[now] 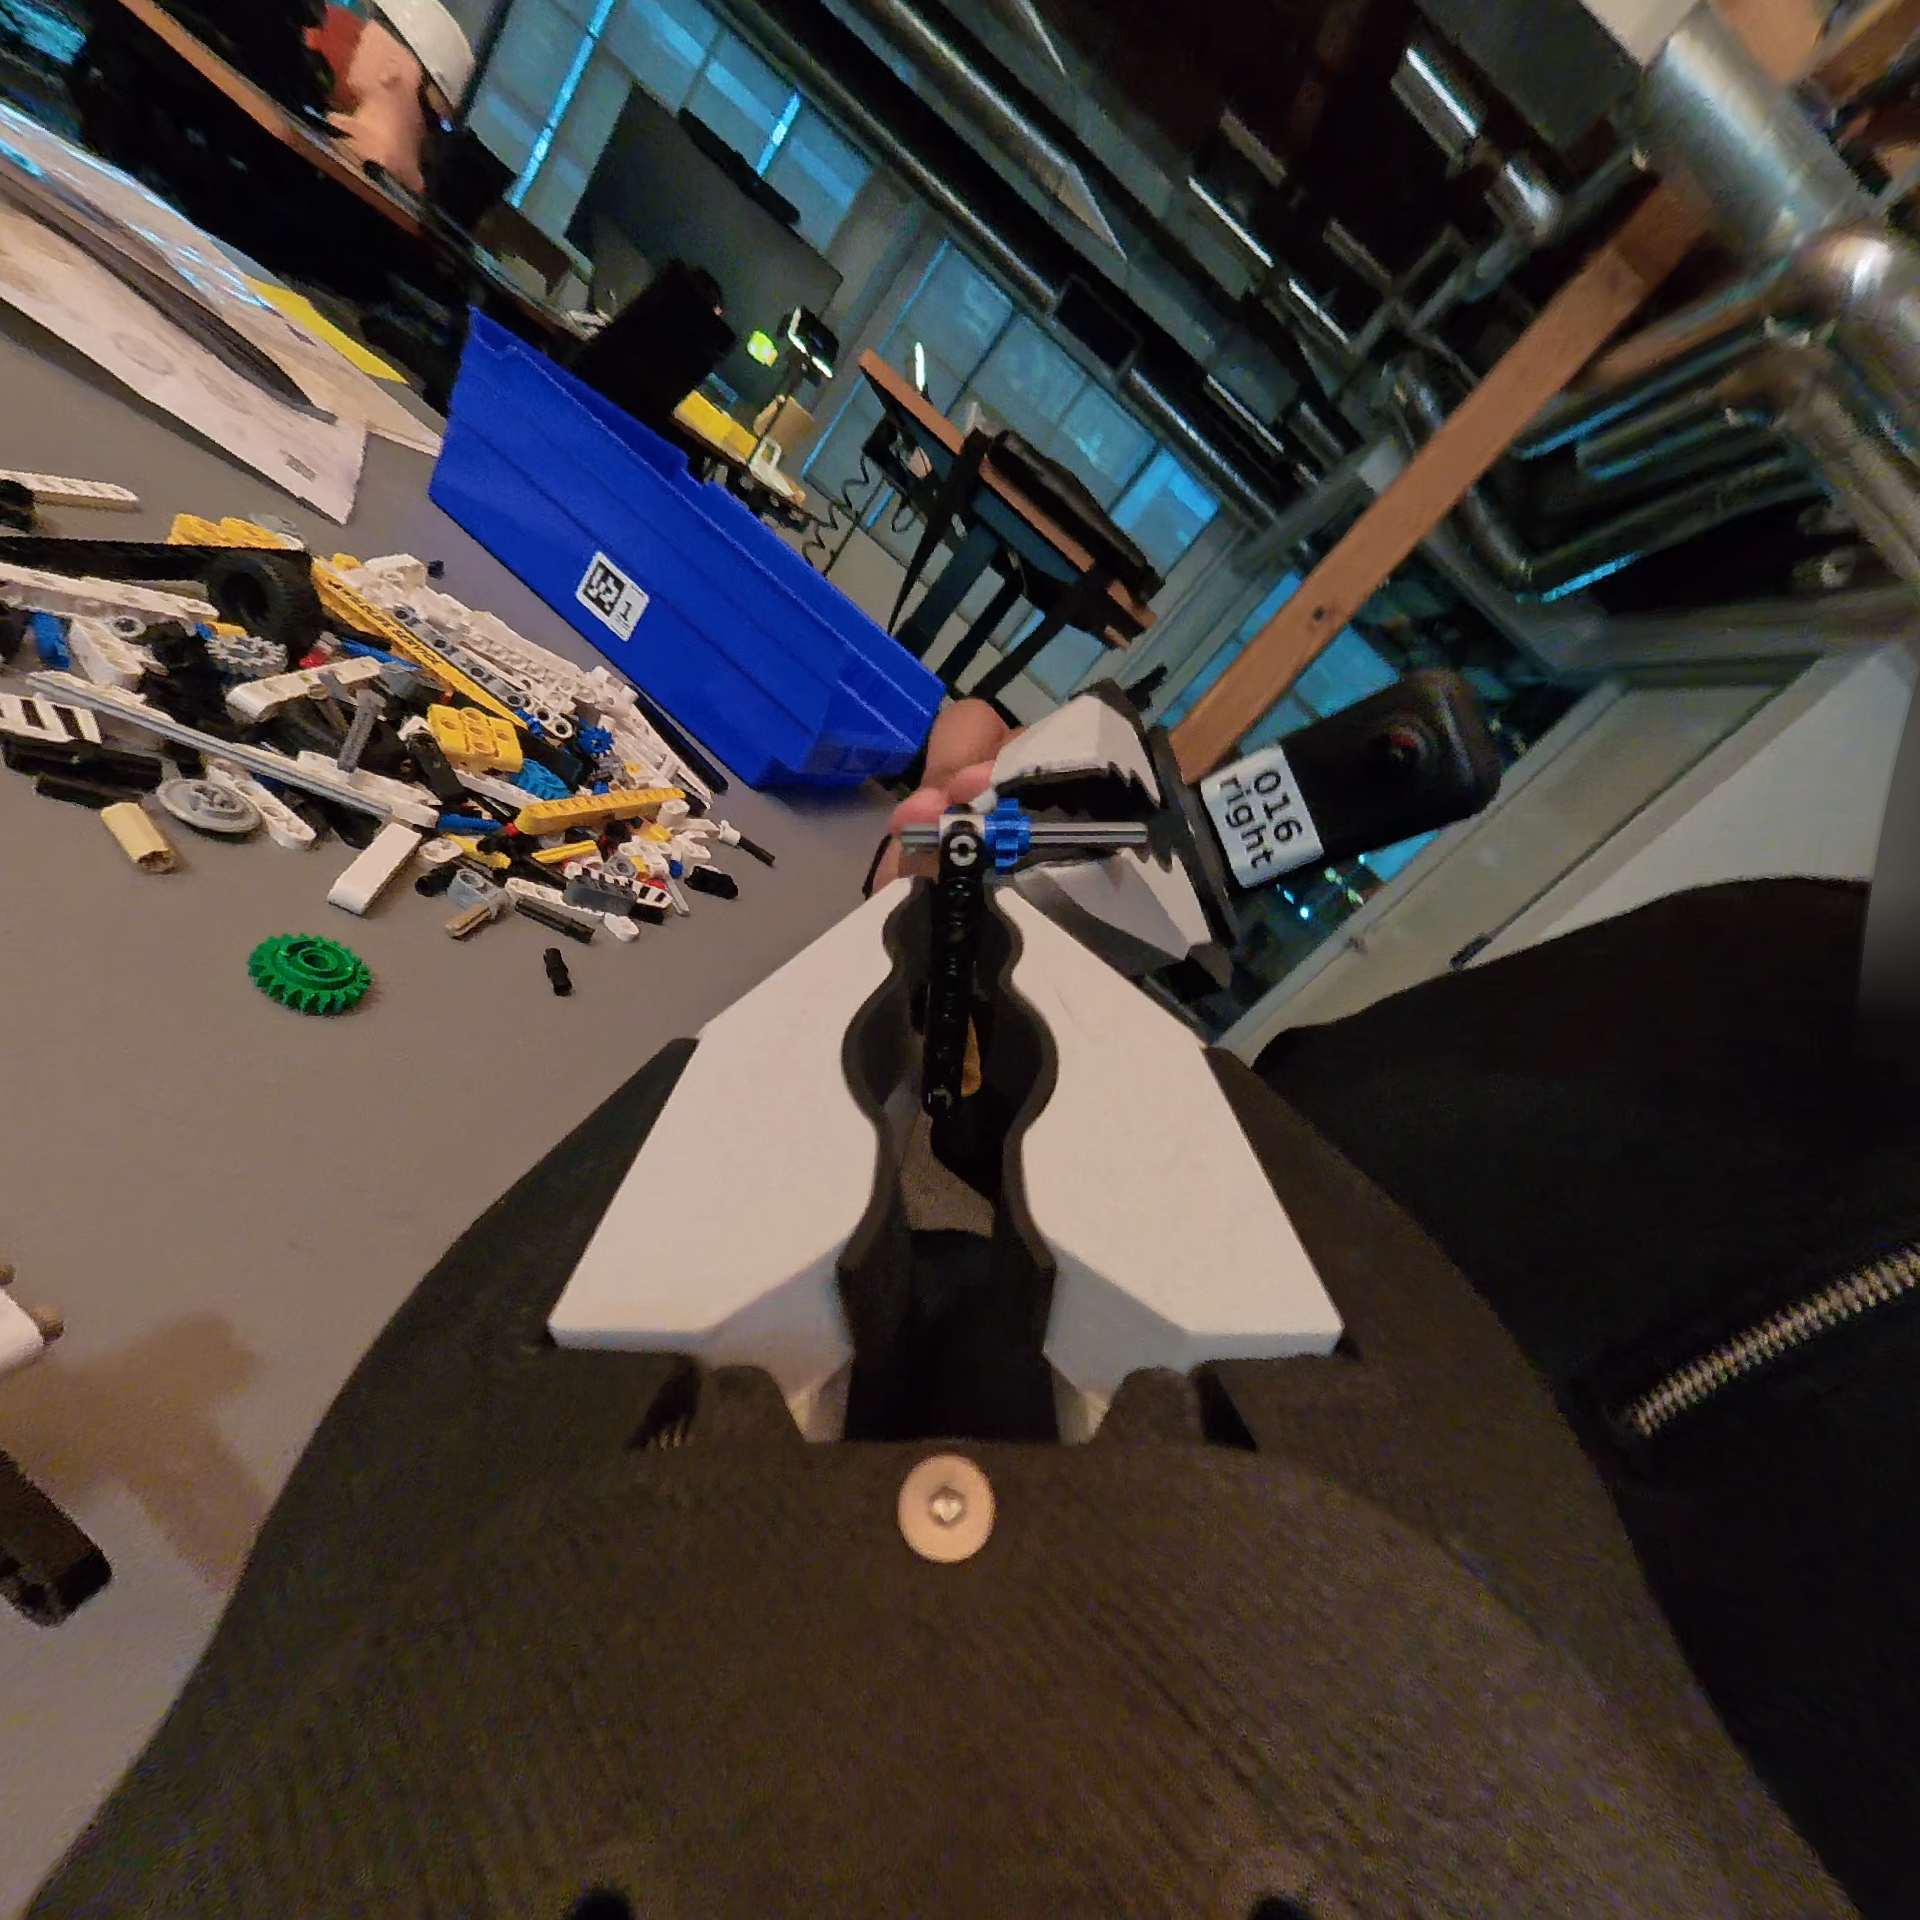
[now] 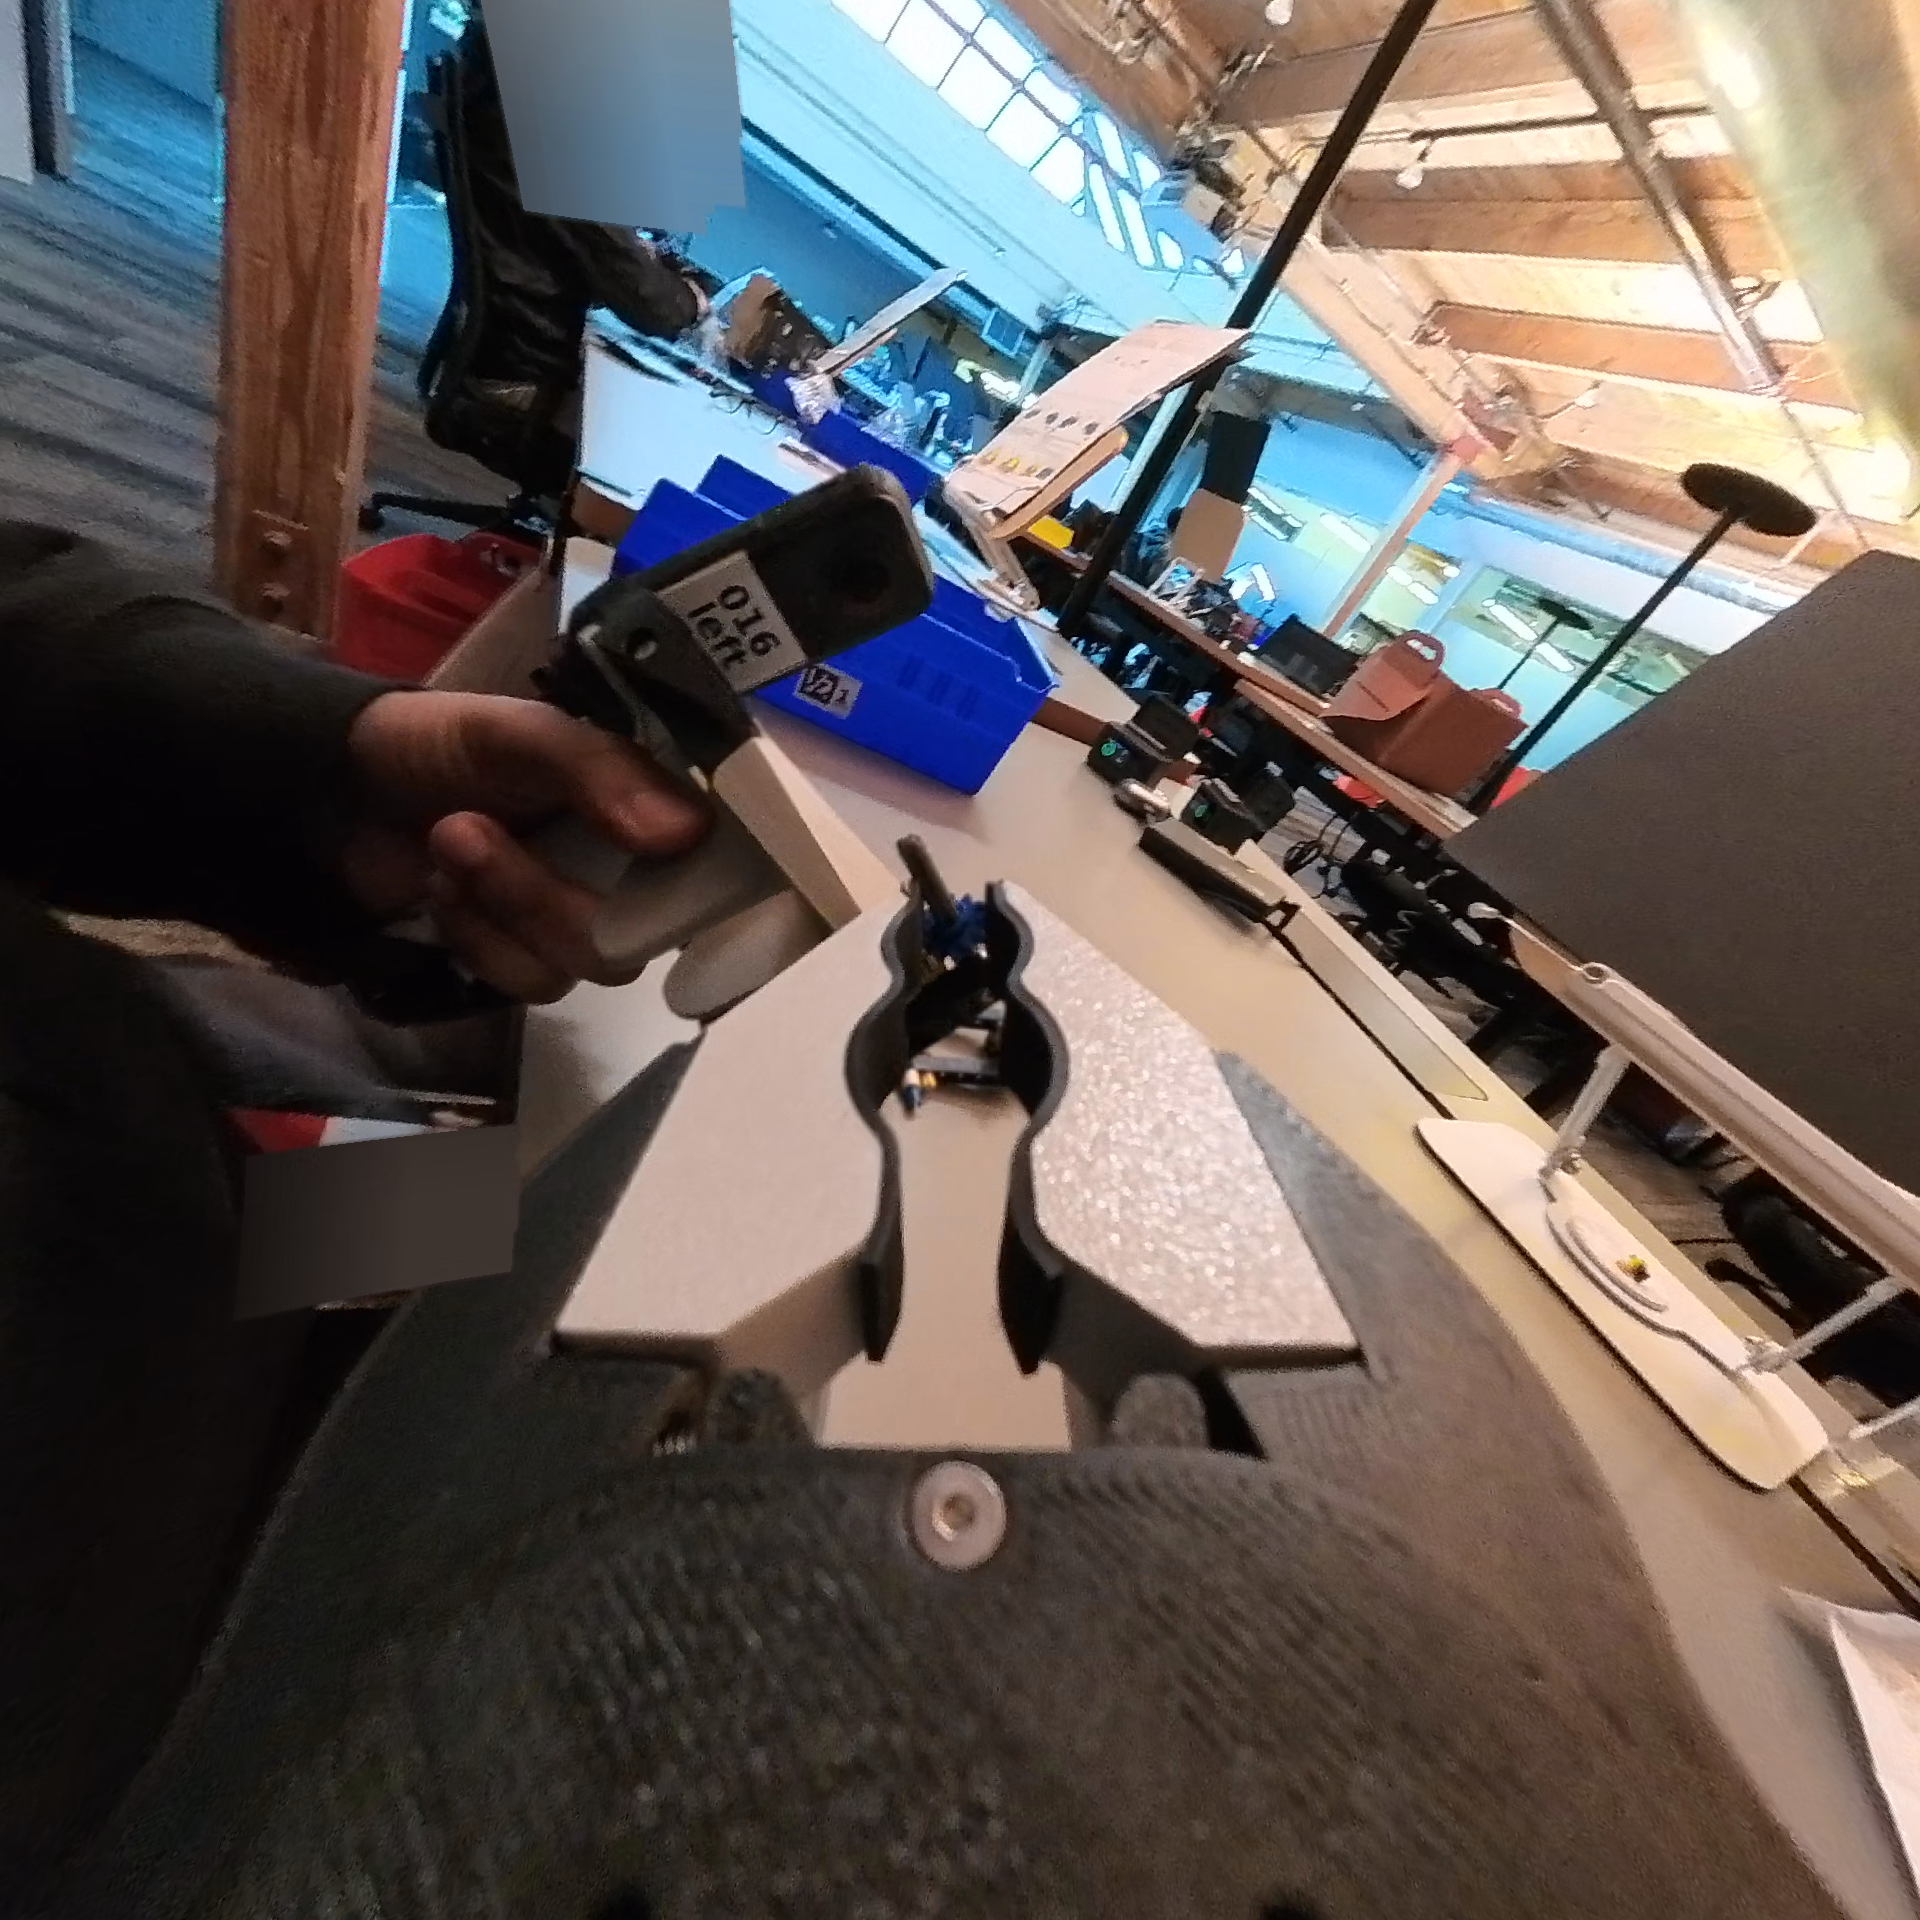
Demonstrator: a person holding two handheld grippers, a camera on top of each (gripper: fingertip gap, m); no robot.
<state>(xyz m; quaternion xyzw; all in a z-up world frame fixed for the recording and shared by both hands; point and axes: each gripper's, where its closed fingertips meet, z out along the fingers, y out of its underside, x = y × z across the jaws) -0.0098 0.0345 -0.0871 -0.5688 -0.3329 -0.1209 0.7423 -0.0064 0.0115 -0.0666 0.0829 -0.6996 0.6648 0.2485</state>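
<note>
Pinching a black beam (image 1: 951, 987) upright, the left tongs (image 1: 954, 904) are pressed tight on it. A grey axle (image 1: 1081, 831) crosses its top, carrying a blue gear (image 1: 1003, 828), which the right tongs (image 2: 951, 930) close around. Judging by the tilt, the axle might bind or the gear slip off toward the grey counter (image 1: 208, 1143), where a green gear (image 1: 309, 971) and a parts pile (image 1: 364, 707) lie beside a blue bin (image 1: 665, 582).
</note>
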